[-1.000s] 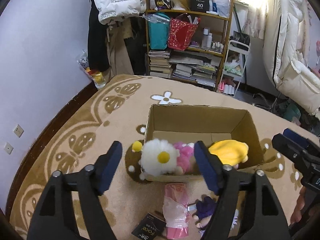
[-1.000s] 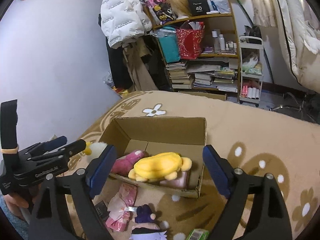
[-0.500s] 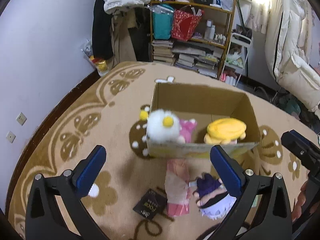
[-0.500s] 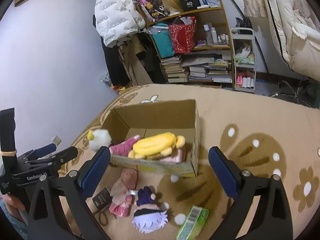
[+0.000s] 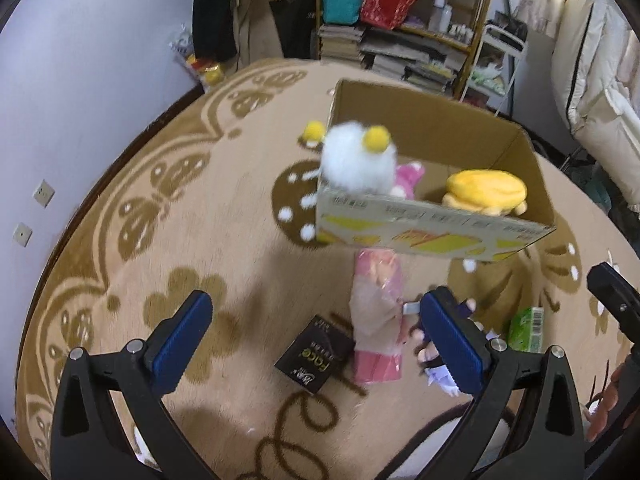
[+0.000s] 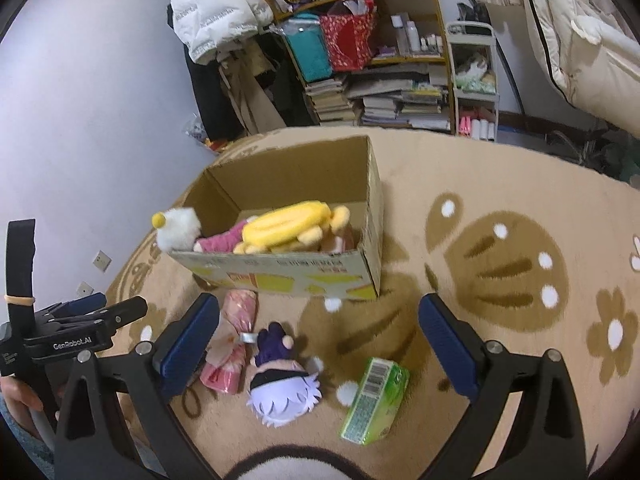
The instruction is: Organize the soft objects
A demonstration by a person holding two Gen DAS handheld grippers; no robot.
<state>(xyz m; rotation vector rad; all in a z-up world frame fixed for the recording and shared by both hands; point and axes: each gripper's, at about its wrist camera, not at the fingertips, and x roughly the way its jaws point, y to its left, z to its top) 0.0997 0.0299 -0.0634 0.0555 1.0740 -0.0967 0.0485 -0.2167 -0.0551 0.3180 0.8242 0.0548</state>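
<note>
Patterned tan carpet (image 6: 500, 184), lilac wall (image 6: 92, 92), cluttered bookshelf (image 6: 384, 60)

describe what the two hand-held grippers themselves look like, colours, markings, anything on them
Both are matte black frames. The left hand-held gripper and right hand-held gripper each have two angular arms with silver bolts, tipped by ribbed blue pads. Seen from the right wrist view, the left unit's body carries white "GenRobot.AI" lettering, plus a black strap bound with a yellow rubber band. No cables visible.

Left gripper (image 5: 316, 334) wide apart, empty, above carpet (image 5: 224, 248). Cardboard box (image 5: 432, 236) holds white fluffy toy (image 5: 358, 166) at its left corner, pink plush (image 5: 408, 176), yellow plush (image 5: 486, 190). Pink wrapped packet (image 5: 378, 328) and black packet (image 5: 314, 354) lie on the carpet in front of the box.
</note>
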